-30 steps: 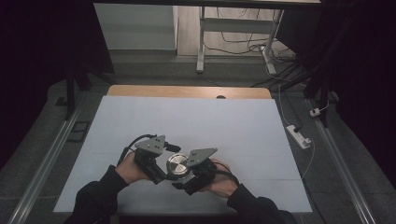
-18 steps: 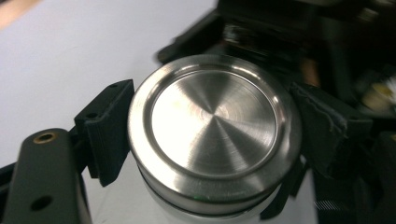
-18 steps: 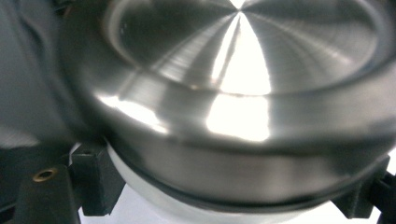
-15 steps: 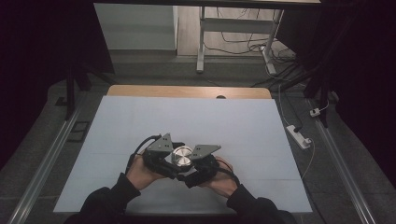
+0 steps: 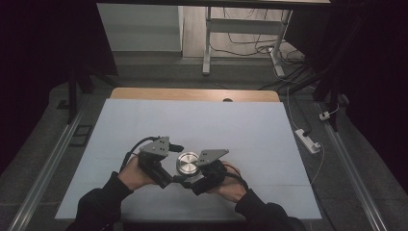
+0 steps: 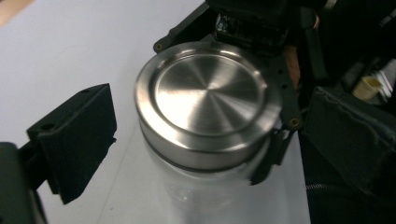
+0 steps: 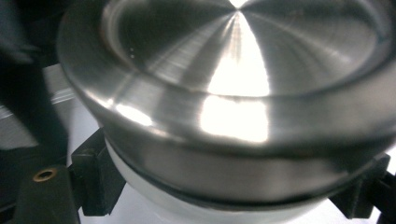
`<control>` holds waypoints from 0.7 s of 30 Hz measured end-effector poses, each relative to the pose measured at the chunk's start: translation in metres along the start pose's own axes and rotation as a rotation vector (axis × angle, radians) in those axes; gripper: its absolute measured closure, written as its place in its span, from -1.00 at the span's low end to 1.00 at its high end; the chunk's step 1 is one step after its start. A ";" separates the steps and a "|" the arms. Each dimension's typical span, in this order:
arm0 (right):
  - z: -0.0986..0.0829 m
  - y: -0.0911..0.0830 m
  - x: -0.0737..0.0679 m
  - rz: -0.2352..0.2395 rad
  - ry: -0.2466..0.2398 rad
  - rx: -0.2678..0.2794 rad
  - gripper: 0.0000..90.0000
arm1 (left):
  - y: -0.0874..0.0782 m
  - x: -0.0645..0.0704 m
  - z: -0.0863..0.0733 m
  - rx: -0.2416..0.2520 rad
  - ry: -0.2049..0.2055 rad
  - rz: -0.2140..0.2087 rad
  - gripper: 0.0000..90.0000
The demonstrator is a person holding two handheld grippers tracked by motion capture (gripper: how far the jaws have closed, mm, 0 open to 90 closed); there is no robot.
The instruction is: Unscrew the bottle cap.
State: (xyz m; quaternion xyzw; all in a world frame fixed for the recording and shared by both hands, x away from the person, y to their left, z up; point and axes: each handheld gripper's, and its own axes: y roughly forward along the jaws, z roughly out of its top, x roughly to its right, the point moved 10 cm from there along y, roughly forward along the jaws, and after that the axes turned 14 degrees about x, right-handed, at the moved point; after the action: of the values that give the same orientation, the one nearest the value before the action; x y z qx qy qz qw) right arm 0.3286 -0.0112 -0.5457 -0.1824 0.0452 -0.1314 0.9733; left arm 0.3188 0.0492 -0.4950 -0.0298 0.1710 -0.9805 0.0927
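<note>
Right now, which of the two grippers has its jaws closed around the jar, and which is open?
The right gripper clamps the jar just below its metal lid. The left gripper is open, its jaws apart beside the lid.

One jar, one lid, two grippers.
A single steel lid [image 5: 188,163] tops one clear jar [image 6: 196,191], between the fingers of the left gripper [image 5: 169,166] and the right gripper [image 5: 190,178].

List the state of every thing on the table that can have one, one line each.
Jar: upright on the table, clear body.
Metal lid: on the jar, closed.
Right gripper: jaws shut on the jar below the lid.
Left gripper: open, jaws either side of the lid, apart from it.
</note>
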 end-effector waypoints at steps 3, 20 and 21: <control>-0.001 0.002 -0.012 0.064 -0.022 -0.011 -0.68 | 0.002 0.004 -0.003 0.000 0.014 -0.036 -0.91; 0.000 0.002 0.002 -0.047 0.014 -0.013 -0.68 | 0.024 -0.006 0.002 0.014 -0.041 0.222 -0.58; -0.001 0.002 0.008 -0.095 0.032 -0.013 -0.68 | 0.030 -0.008 0.003 0.016 -0.054 0.275 -0.58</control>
State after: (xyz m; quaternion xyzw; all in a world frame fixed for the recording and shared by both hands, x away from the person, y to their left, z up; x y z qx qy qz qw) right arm 0.3368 -0.0124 -0.5481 -0.1886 0.0527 -0.1799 0.9640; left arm 0.3317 0.0225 -0.5026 -0.0315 0.1628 -0.9587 0.2311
